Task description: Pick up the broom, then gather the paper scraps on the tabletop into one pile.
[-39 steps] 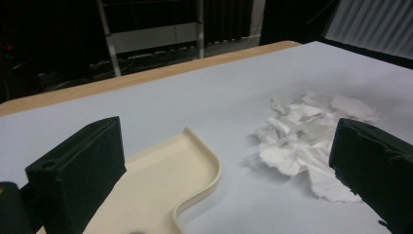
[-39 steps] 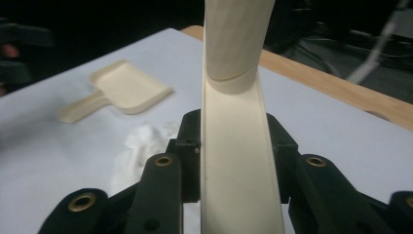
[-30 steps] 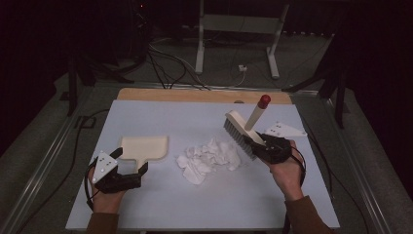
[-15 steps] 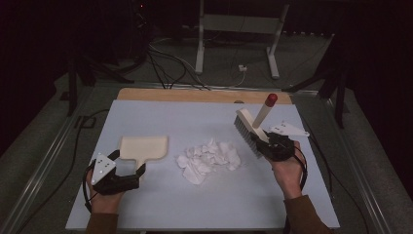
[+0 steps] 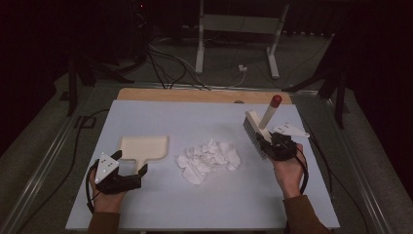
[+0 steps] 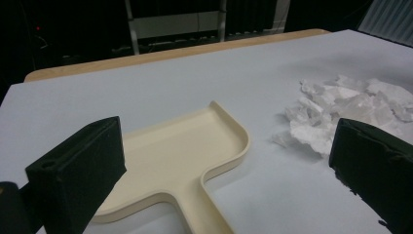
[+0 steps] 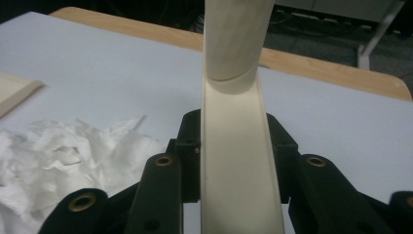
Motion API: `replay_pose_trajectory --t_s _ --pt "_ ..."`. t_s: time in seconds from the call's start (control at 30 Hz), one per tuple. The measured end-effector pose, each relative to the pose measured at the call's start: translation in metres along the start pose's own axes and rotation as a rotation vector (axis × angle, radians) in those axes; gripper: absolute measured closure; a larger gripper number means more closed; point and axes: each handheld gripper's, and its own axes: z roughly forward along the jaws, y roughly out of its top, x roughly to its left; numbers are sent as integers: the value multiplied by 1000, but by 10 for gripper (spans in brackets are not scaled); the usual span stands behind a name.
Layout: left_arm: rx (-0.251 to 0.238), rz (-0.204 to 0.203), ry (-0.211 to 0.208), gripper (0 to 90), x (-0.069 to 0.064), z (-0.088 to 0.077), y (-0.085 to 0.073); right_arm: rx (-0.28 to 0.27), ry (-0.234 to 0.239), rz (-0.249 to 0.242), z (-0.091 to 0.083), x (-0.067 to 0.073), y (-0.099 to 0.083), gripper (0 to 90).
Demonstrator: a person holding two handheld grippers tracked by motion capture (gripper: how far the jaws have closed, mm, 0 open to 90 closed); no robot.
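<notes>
I'm holding both grippers at the near edge of the table (image 5: pixel 160 122), pale blue-grey top, matte, nothing glaring. Left gripper (image 5: pixel 130 168) is sitting low with its jaws spread wide, gripping nothing; the cream dustpan (image 5: pixel 144 147) is lying flat just ahead, its handle stub pointing back between the jaws, not touching either pad as far as I'm seeing in the left gripper view. Right gripper (image 5: pixel 267 141) is clamped on the brush (image 5: pixel 256 131), jaws squeezing the cream back of it, bristles facing left toward the middle, red-capped handle sticking up and away. Brush is hanging at the right side of the table, apart from the pile. Crumpled white paper (image 5: pixel 208 160) is sitting mid-table between pan and brush, close to the pan, touching neither. Beyond that I'm seeing a bare wooden strip (image 5: pixel 204 95) along the far edge. Past the table the room is going dark: grey floor, black cables (image 5: pixel 165 63) trailing, a white stand base (image 5: pixel 234 34).
</notes>
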Motion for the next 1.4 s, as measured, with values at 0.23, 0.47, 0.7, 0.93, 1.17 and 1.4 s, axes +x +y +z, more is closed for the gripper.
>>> replay_pose_trajectory --t_s 0.23,0.47,0.7,0.93,1.17,1.4 --pt "0 7 -6 8 -2 0 0 19 -48 28 6 -4 -8 679" --pt "1 5 -7 8 -3 0 -1 43 -87 40 13 -8 -17 679" --pt "-3 1 -6 8 -3 0 -1 65 -126 26 17 -10 -24 679" --pt "-4 -1 -6 8 -3 -1 -1 89 -153 7 25 -8 -31 679" --pt "-6 -2 -6 8 -3 -1 -1 115 -146 -18 35 2 -39 679" --pt "-5 -1 -10 8 -3 0 -1 110 -127 -57 39 20 -41 679"
